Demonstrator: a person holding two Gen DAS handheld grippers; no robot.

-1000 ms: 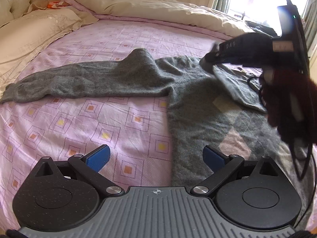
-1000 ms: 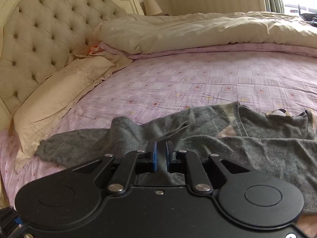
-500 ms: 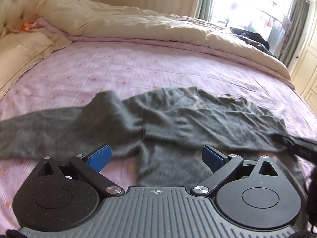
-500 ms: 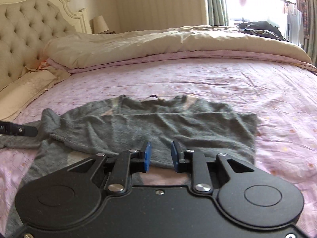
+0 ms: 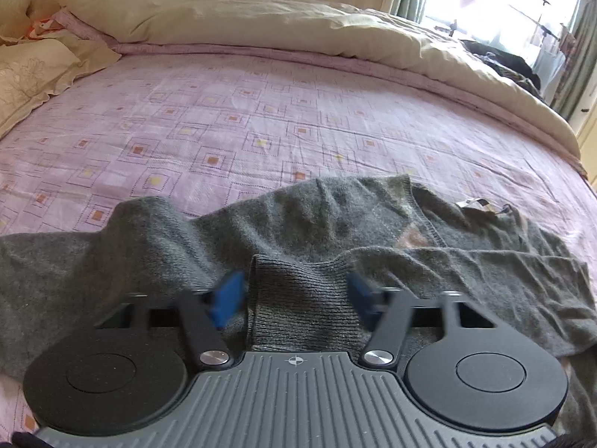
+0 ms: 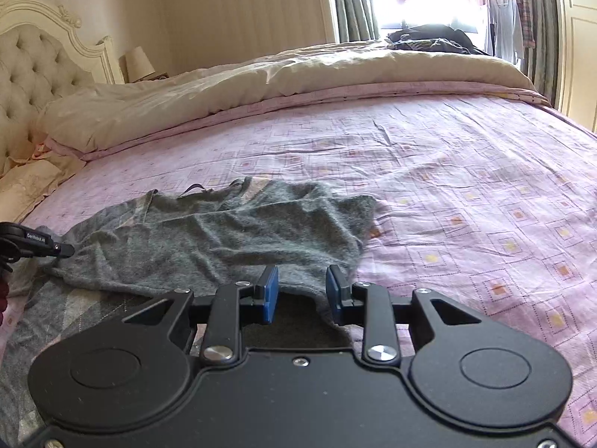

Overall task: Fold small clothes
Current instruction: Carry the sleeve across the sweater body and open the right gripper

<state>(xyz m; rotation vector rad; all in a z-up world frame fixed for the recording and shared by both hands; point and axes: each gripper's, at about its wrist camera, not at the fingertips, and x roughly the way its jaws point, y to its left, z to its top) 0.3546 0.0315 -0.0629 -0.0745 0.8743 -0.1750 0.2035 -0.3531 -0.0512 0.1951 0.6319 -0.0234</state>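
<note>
A grey knit sweater (image 5: 373,224) lies on the pink patterned bedsheet (image 5: 261,119), one sleeve folded across its body. My left gripper (image 5: 294,298) is open, its blue fingers on either side of the sleeve's ribbed cuff (image 5: 298,298), blurred by motion. In the right wrist view the sweater (image 6: 224,239) lies spread ahead and to the left. My right gripper (image 6: 301,293) is open with a moderate gap, over the sweater's near right edge. The left gripper's tip (image 6: 37,242) shows at the far left.
A cream duvet (image 5: 261,15) is bunched along the far side of the bed. A pillow (image 5: 33,74) and tufted headboard (image 6: 33,86) are at the left. Dark clothes (image 6: 429,39) lie by the window. Bare sheet (image 6: 485,194) stretches to the right.
The right gripper swung from the left sleeve to the sweater's right edge and opened. The left gripper moved forward onto the folded sleeve's cuff and its fingers came closer together.
</note>
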